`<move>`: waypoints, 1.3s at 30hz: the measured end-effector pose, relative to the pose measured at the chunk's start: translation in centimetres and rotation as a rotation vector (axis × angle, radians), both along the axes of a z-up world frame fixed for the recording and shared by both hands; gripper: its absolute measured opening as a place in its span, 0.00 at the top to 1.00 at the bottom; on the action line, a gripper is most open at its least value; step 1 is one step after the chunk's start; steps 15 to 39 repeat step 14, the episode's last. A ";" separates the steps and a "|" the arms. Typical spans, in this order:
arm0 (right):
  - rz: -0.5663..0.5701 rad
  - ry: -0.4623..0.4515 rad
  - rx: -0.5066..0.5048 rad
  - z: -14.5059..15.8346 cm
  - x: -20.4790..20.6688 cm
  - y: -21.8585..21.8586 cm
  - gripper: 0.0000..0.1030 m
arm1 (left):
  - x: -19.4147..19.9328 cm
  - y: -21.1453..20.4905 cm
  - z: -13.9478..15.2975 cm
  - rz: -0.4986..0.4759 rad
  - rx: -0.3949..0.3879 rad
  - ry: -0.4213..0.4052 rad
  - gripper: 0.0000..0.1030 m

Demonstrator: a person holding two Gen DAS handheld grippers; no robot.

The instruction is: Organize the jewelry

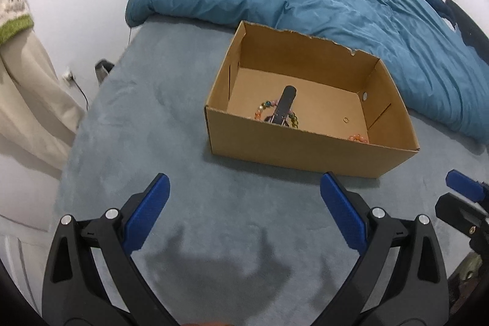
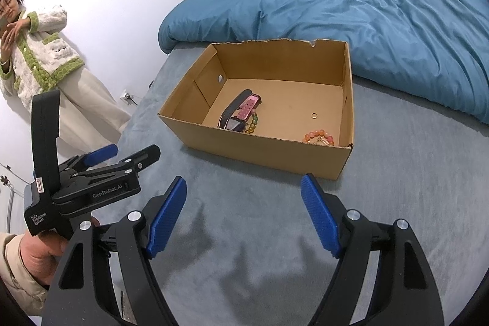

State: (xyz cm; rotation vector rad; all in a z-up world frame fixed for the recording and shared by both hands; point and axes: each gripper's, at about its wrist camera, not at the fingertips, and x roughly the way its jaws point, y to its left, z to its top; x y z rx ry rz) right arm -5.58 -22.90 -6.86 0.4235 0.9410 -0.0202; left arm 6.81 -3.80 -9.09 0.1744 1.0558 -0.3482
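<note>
Blue pads (image 2: pixel 166 216) splay before box (image 2: pixel 262 155); duvet (image 2: pixel 351 8) probably abutting.

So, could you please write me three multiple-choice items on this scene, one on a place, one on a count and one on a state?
1. Where does the ring lie?
A. on the box floor
B. on the duvet
C. on the bed beside the box

2. How many beaded bracelets are in the box?
A. none
B. two
C. five

3. How do the jaws of the right gripper stand?
A. shut on the watch
B. shut on nothing
C. open, nothing between them

Key: 1 A, the ring lies alone on bare cardboard. 2 B, an orange bracelet in the near corner and a multicoloured bracelet by the watch. 3 C, the blue pads stand wide apart over the bed.
</note>
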 end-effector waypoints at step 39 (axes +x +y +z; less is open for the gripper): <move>0.012 0.070 -0.007 -4.0 -1.4 1.1 0.21 | -0.6 2.1 -6.6 0.037 0.152 0.054 0.08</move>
